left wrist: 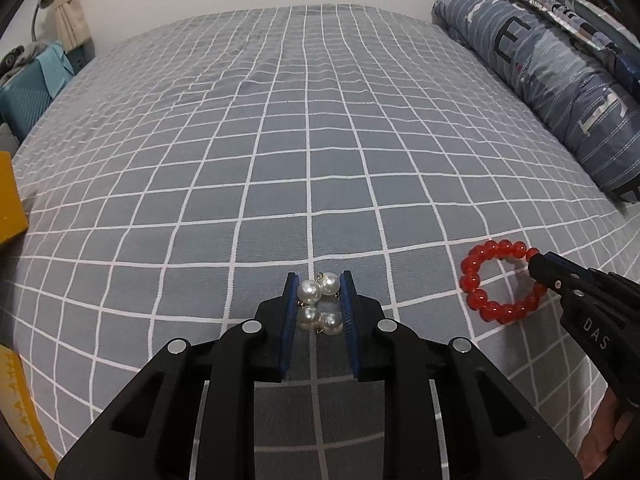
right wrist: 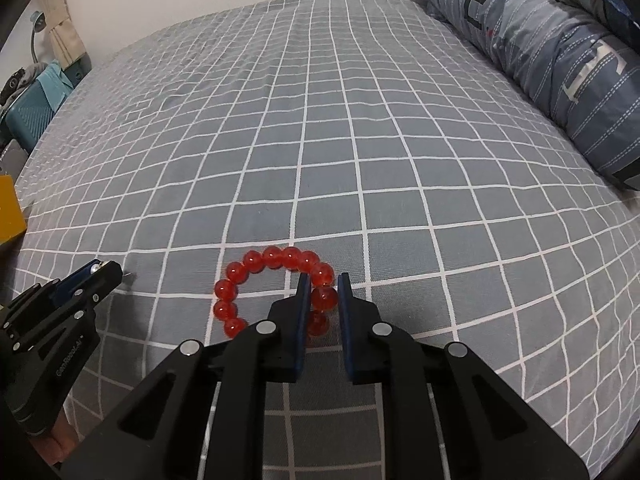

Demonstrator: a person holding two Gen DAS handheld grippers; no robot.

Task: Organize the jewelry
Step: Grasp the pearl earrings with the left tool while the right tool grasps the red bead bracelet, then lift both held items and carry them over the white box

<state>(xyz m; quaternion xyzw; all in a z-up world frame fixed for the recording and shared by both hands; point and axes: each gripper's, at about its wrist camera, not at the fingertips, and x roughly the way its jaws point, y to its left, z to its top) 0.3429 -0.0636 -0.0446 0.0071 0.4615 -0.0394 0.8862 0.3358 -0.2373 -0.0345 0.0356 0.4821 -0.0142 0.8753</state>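
Step in hand: I judge I'm at the pick-up stage, both pieces lie on the bed and neither is lifted yet.
Left hand-held gripper: its jaws stand apart on either side of the pearl cluster; the pads sit just beside the outer pearls, and I can't tell whether they press yet, so I call it released.
Right hand-held gripper: jaws apart, straddling one side of the red bead bracelet, one bead between the pads with a gap showing on its right; not clamped.
Where the jewelry is: pearls and bracelet both flat on the checked sheet, near each other but apart.
Destination: a yellow box edge shows at far left; I'd guess that's it, unconfirmed.
Next move: I need to close both sets of jaws gently, since round beads may squirt out, then lift straight up.
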